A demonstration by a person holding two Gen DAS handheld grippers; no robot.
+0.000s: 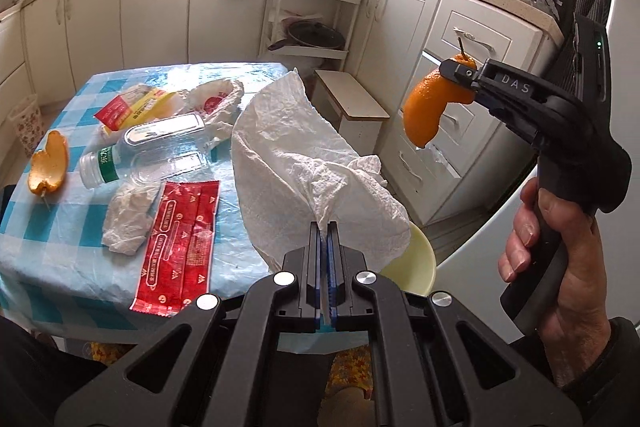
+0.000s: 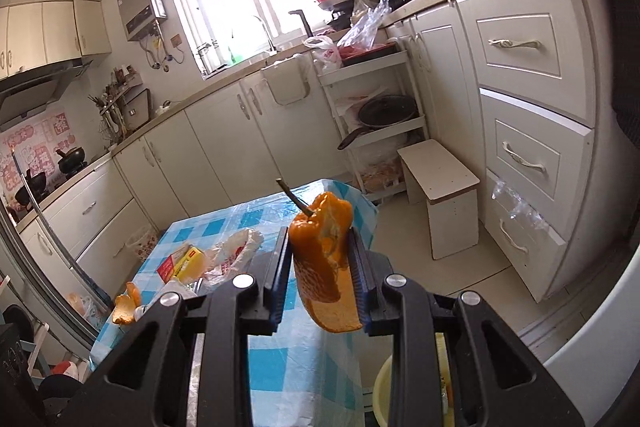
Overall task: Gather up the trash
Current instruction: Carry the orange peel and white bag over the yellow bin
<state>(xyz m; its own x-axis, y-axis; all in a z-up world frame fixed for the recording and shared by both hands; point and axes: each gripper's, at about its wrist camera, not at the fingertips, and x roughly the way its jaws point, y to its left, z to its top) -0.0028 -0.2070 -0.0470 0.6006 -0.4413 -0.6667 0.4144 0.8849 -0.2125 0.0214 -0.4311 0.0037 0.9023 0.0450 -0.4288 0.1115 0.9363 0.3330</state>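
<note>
Blue-checked table (image 1: 60, 227) stands amid cream kitchen cabinets (image 1: 160, 7).

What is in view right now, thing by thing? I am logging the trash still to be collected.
paper towel: one, white, hanging from the left hand-held gripper
orange peel: two, orange, one in the right hand-held gripper, one at the table's left edge
plastic bottle: one, clear, lying on the table
red wrapper: one, flat on the table
crumpled tissue: one, white, beside the wrapper
table: one, blue-and-white checked cloth
bin: one, pale yellow, beside the table
left hand-held gripper: black, shut on the towel
right hand-held gripper: black, shut on peel
hand: one, holding the right hand-held gripper
</note>
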